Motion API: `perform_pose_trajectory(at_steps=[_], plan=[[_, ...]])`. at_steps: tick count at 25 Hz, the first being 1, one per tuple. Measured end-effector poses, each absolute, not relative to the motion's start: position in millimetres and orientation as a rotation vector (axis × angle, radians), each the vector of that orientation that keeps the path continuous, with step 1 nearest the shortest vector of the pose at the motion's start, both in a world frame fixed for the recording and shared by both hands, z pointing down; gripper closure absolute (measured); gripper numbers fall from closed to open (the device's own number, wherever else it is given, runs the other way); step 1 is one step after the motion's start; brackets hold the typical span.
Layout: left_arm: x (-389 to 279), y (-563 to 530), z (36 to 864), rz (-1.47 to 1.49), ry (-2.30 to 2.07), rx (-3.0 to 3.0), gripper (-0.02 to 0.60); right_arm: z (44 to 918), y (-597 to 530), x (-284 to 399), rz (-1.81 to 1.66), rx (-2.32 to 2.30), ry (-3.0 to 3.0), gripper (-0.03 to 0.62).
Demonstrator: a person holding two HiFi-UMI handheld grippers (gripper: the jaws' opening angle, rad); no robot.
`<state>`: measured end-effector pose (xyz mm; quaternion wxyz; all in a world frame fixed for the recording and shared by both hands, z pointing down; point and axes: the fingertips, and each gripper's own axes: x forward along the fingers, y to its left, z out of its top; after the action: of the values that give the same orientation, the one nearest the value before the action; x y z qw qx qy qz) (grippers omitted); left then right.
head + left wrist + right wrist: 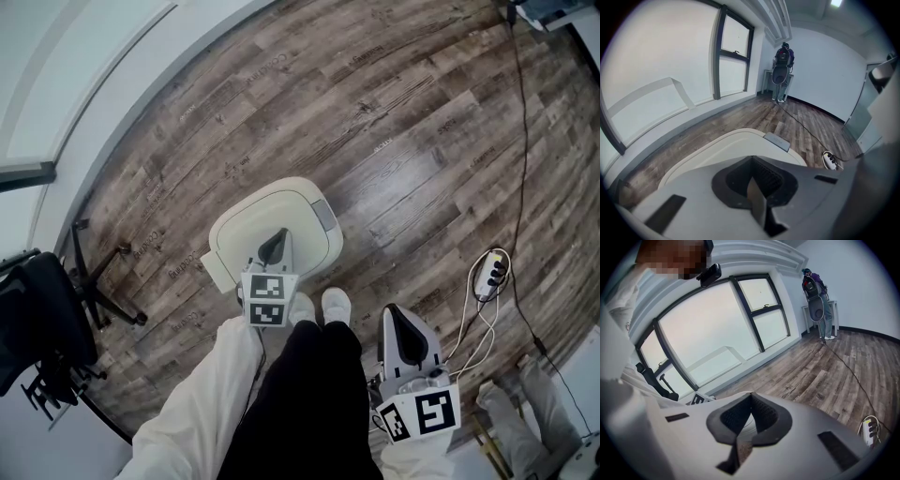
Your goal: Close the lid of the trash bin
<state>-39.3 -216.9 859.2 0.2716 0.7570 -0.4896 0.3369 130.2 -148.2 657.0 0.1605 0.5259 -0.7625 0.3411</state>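
A cream trash bin stands on the wood floor just ahead of the person's white shoes. Its lid lies flat and down, with a grey tab at its right edge, which also shows as the grey tab in the left gripper view. My left gripper hovers over the lid's near side, shut, with nothing held; in its own view the left gripper points across the lid. My right gripper hangs to the right of the legs, away from the bin, shut and empty; its own view of the right gripper faces the window wall.
A white power strip with a black cable lies on the floor to the right. A black office chair stands at the left by the window wall. A person stands far off at a table.
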Motion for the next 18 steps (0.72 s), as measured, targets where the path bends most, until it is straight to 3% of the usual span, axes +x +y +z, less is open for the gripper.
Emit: perform_pose_trajectory(at_steps=[10,18], plan=[[-44,-216,854,0.93,-1.33,2.04,0.575,653,-147,126,0.96,1.48,-2.194,0.571],[-70,-220,773,0.78,-1.448,2.047,0.575,610,-150,110,0.869,1.434,-2.26,0.571]])
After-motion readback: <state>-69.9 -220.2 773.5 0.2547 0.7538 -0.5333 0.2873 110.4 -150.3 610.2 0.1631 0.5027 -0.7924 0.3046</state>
